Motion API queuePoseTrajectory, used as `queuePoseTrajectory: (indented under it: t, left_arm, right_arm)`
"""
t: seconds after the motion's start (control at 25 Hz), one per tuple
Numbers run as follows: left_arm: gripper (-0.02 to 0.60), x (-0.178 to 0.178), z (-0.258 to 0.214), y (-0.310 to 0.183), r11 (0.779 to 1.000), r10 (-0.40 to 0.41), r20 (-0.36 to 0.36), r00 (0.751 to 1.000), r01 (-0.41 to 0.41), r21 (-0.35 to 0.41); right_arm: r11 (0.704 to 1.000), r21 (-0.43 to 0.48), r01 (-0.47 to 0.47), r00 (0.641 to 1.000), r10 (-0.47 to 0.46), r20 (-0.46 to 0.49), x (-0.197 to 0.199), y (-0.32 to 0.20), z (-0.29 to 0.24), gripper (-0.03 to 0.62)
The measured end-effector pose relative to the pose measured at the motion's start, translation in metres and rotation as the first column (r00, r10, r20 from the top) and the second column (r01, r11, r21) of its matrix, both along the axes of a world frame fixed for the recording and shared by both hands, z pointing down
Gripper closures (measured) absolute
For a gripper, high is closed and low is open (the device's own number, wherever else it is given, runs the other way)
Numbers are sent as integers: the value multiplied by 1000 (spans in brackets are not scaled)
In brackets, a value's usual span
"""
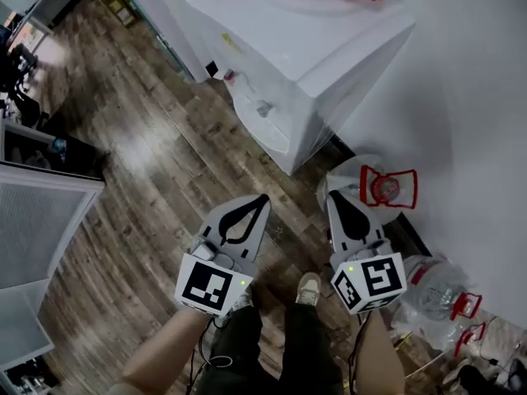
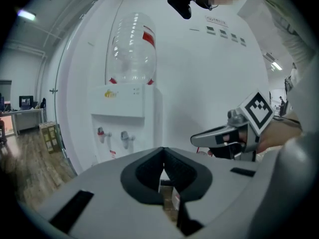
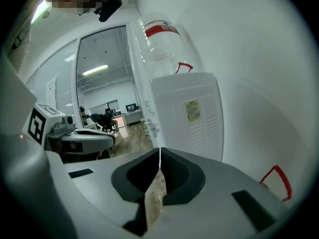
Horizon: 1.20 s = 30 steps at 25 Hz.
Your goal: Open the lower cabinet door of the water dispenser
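The water dispenser (image 1: pixel 305 64) stands against the white wall (image 1: pixel 461 97), with a clear bottle (image 2: pixel 132 49) upended on its top and two taps (image 2: pixel 113 135) in the recess on its front. Its lower cabinet door lies beneath those taps. From the head view it is too foreshortened to make out, and in the left gripper view the claw's own body covers it, so whether it is open or closed cannot be told. The left claw (image 1: pixel 262 200) hangs over the wooden floor (image 1: pixel 140 138) in front of the dispenser, pointing towards its front and well clear of it. Its jaws are together with nothing between them, as the left gripper view shows (image 2: pixel 163 156). The right claw (image 1: pixel 336 197) is level with it, towards the dispenser's side panel, also apart from the machine. Its jaws meet at the tips and hold nothing (image 3: pixel 160 156). Beside the dispenser, near the right claw, an empty bottle with a red handle (image 1: pixel 383 186) lies on the floor, and more such bottles lie farther from the dispenser along the wall. The person's shoes (image 1: pixel 309 288) stand on the floor behind both claws, away from the dispenser.
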<state>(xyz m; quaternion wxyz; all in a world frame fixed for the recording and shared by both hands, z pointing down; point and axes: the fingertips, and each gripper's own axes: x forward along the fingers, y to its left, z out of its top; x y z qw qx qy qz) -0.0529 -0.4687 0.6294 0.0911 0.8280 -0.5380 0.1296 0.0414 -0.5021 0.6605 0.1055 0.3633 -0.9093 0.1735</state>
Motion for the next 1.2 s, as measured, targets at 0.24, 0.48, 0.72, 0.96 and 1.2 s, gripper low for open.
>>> queuePoseTrajectory:
  t: [0.24,0.48,0.72,0.96,1.2]
  left_arm:
    - [575,-19,77,-14,999,-28,-37,999,26,-40]
    - [575,-44,143,-21,995,-63,-60,996,58,-75]
    - [575,-62,187,-30,994,-75,-47,996,71,-87]
    - [575,-71,225,-27,991,-90,-54,994,84,-109]
    - [577,-93,239,-21,988,-117,-75,990,108,-110]
  right_arm:
    - [999,-32,-1,998,-1,-60,-19,-25,90,568]
    - [999,-38,26,996,-29,-88,-40,-44,173,501]
    - [999,-48,24,995,-28,-97,-59,-64,241,406]
    - [999,-39,-8,988,2,-152,-67,-78,289,370]
    - [995,-30,-92,987,87,-133,-76,-97,307,363]
